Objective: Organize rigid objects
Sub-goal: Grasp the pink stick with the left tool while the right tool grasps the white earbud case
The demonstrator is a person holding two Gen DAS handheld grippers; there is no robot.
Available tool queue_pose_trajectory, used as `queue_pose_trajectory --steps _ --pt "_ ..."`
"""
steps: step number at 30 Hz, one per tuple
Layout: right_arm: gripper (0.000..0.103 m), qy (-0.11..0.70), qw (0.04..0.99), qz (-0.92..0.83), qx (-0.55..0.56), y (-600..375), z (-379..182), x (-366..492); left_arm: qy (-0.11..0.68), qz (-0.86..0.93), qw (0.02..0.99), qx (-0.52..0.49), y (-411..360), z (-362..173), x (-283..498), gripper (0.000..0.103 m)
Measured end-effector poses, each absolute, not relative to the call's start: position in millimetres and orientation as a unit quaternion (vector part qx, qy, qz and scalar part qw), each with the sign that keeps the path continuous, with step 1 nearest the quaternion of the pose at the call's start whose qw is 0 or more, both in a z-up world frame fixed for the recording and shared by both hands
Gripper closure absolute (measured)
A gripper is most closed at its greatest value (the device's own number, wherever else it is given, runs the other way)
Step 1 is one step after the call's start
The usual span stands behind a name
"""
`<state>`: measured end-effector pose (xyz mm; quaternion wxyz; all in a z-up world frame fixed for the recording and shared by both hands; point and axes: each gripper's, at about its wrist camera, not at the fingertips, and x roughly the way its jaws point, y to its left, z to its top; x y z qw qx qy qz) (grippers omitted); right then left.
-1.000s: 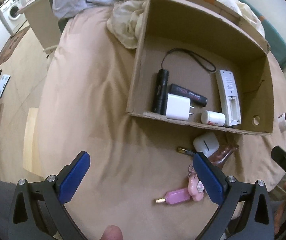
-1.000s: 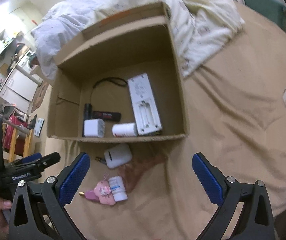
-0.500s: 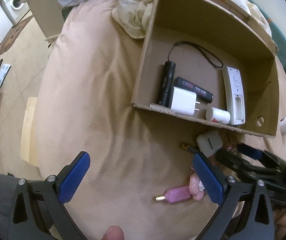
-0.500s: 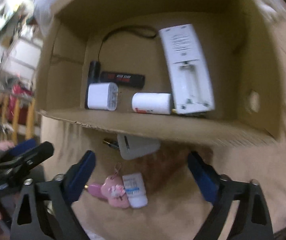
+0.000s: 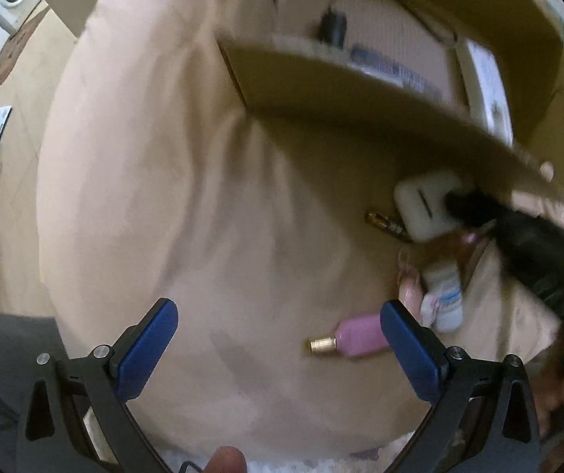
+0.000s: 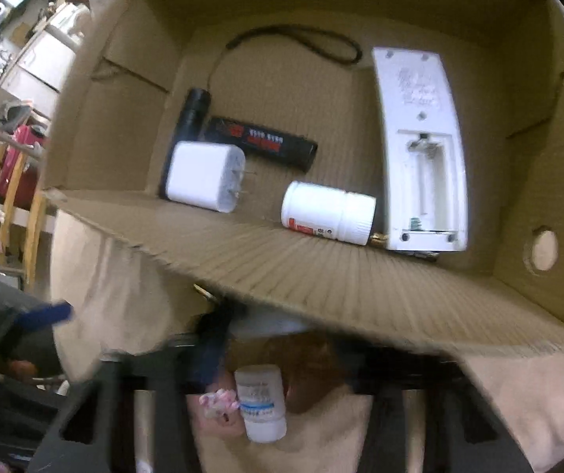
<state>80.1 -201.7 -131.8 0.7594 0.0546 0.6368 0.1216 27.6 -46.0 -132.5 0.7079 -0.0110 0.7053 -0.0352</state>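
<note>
On the beige bed in front of the cardboard box (image 6: 321, 276) lies a white case (image 5: 423, 205), half under the box's front wall. My right gripper (image 5: 467, 209) reaches onto it from the right. In the right wrist view its jaws are closing, with the white case (image 6: 266, 325) pinched between the blurred blue pads. My left gripper (image 5: 280, 351) hangs open over bare bedding, a pink bottle (image 5: 356, 339) beside its right pad. A small white bottle (image 6: 260, 402) and a pink charm (image 6: 218, 402) lie near the case.
The box holds a white charger (image 6: 203, 175), a white pill bottle (image 6: 327, 213), a white remote (image 6: 419, 149), a black flashlight (image 6: 193, 114) and a black stick (image 6: 262, 142). A small brown item (image 5: 384, 222) lies left of the case. The bed edge and floor are at left.
My right gripper dropped down in front of the box and its wide jaws drew in around the white case. My left gripper sank closer to the bed.
</note>
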Motion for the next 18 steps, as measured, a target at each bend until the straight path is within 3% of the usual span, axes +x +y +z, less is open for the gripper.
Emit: queue_pose_trajectory --steps 2,8,10,11,12,13,18 --pt "0.084 0.627 0.766 0.125 0.071 -208 -120 75 0.717 -0.036 0.696 -0.008 -51 -141 23 0.001" --pt "0.083 0.626 0.766 0.110 0.099 -225 -118 65 0.729 -0.042 0.684 -0.009 -59 -151 19 0.001" --pt "0.074 0.631 0.761 0.106 0.103 -226 -121 68 0.728 -0.042 0.685 0.003 -63 -153 18 0.001" --pt "0.057 0.634 0.759 0.103 0.103 -225 -123 70 0.727 -0.042 0.686 0.005 -64 -154 18 0.001" --pt "0.032 0.636 0.758 0.100 0.104 -232 -127 73 0.726 -0.044 0.687 0.004 -67 -155 18 0.001" --pt "0.027 0.637 0.758 0.100 0.103 -228 -129 78 0.725 -0.046 0.687 0.004 -72 -155 19 0.001" --pt "0.027 0.654 0.745 0.108 0.075 -208 -141 85 0.727 -0.062 0.683 0.022 -89 -160 22 0.001"
